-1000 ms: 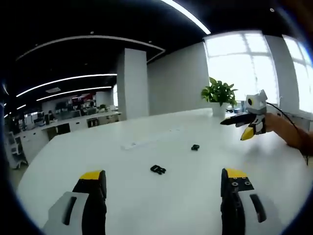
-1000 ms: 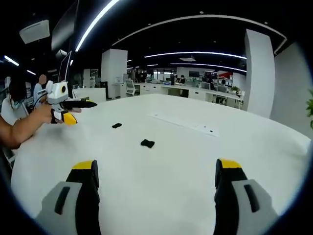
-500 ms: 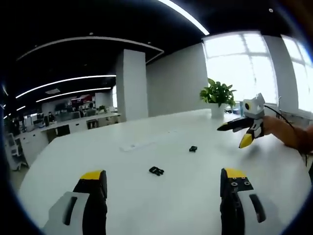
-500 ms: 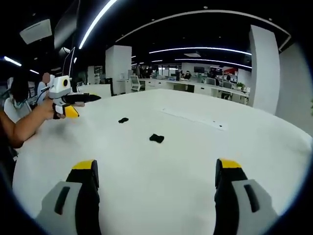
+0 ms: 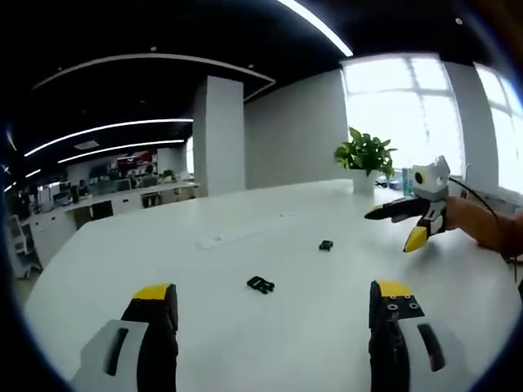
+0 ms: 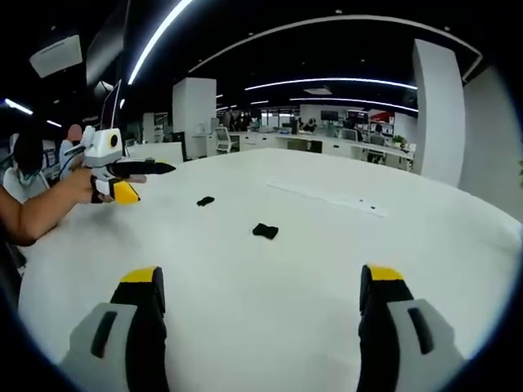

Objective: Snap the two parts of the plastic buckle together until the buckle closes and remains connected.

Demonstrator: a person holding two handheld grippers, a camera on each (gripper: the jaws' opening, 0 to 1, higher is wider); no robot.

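- A wide white worktop (image 5: 245, 327) spreads ahead of both sets of fingers, in an open office with ceiling light strips
- A potted plant (image 5: 365, 157) stands at the worktop's far edge, beyond the right gripper as the left gripper view shows it
- Left gripper (image 5: 274, 314): its yellow-tipped fingers stand wide apart, holding nothing, above bare worktop
- Right gripper (image 6: 261, 314): fingers likewise wide apart, holding nothing
- Larger black buckle part (image 5: 261, 284) lies on the worktop ahead of the left fingers, between them
- Smaller black buckle part (image 5: 326, 245) lies farther out, well apart from the larger part, neither touched
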